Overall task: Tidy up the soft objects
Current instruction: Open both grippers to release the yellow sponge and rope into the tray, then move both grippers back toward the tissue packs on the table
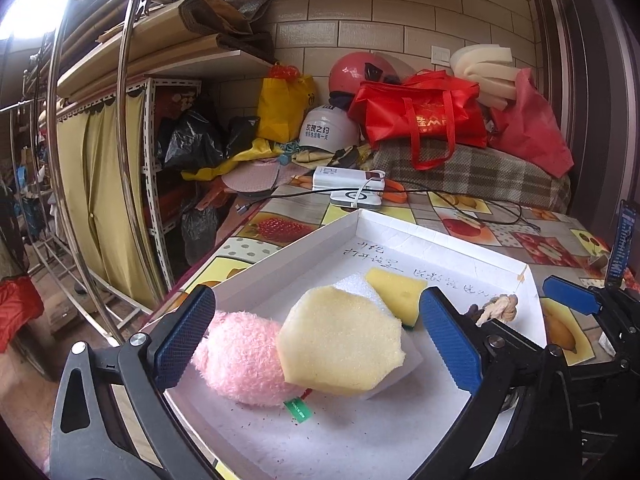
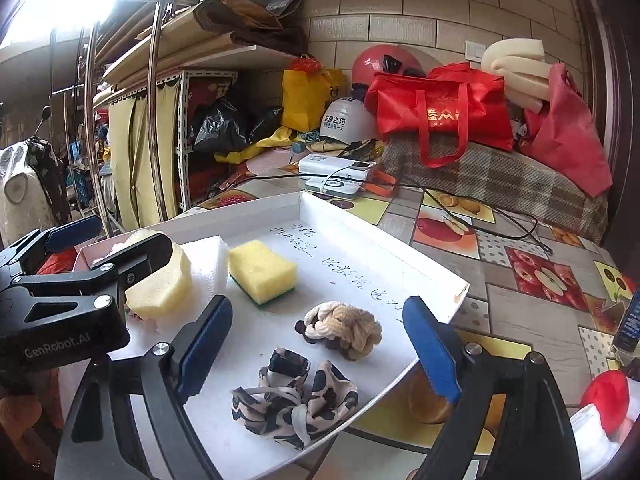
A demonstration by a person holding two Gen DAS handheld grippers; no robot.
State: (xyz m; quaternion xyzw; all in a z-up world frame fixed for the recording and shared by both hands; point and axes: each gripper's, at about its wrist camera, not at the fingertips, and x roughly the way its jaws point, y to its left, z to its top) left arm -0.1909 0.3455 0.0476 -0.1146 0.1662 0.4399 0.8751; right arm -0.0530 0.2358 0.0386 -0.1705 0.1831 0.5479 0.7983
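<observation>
Spanning empty air with its jaws spread, the left gripper [image 1: 316,336] hovered over the pale yellow foam piece [image 1: 340,344] and the pink plush toy [image 1: 244,360] at the near-left corner of the white tray [image 1: 440,236]. Likewise spread, the right gripper [image 2: 320,344] bracketed the knotted beige scrunchie [image 2: 344,328] and the camouflage scrunchie [image 2: 296,404] beside the tray's right edge; the yellow sponge [image 2: 262,270] lay mid-tray.
</observation>
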